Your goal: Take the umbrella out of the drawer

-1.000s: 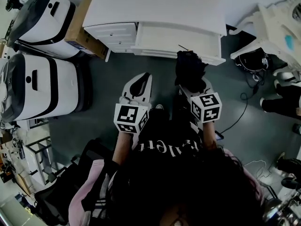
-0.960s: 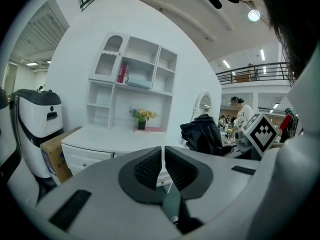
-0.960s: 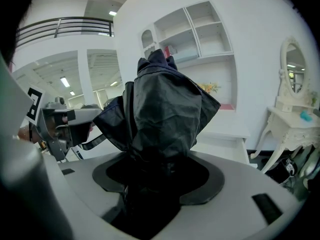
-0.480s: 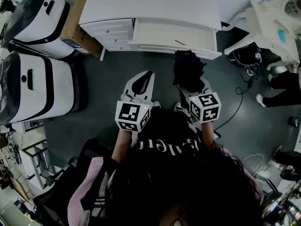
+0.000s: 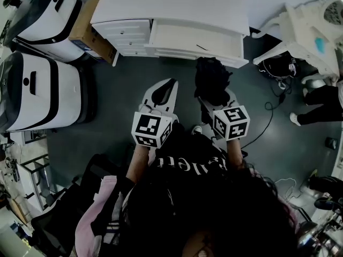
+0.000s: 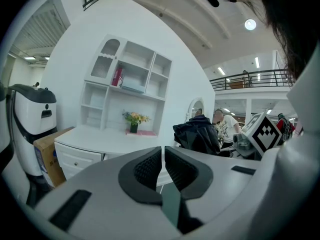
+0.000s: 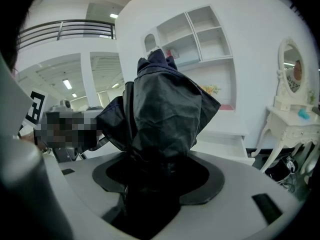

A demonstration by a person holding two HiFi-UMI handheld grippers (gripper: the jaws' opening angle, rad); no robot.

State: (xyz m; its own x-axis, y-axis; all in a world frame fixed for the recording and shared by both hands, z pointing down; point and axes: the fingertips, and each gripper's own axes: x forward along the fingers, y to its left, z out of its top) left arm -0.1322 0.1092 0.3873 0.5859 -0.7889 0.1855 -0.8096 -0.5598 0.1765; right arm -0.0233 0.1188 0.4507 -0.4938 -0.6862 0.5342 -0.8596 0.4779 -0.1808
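At the far left of the head view a cardboard box (image 5: 88, 23) leans against the white dresser (image 5: 171, 4), whose drawer (image 5: 198, 53) stands pulled out. The left gripper (image 5: 165, 85) hangs over the dark floor in front of it. Its own view shows the left gripper (image 6: 163, 156) with its jaws drawn almost together, only a thin slit between the pads and nothing in it. Just to its right the black folded umbrella (image 5: 213, 79) is out of the drawer and held upright above the floor, clear of the drawer front. The head view hides the grasp under loose fabric. The right gripper view shows it: the right gripper (image 7: 157, 171) is clamped on the umbrella (image 7: 160, 109) at its lower end, with the canopy bunched above the jaws. The taking-out looks essentially done; the next move probably calls for a firm hold while carrying the umbrella away, the empty left gripper free for the drawer
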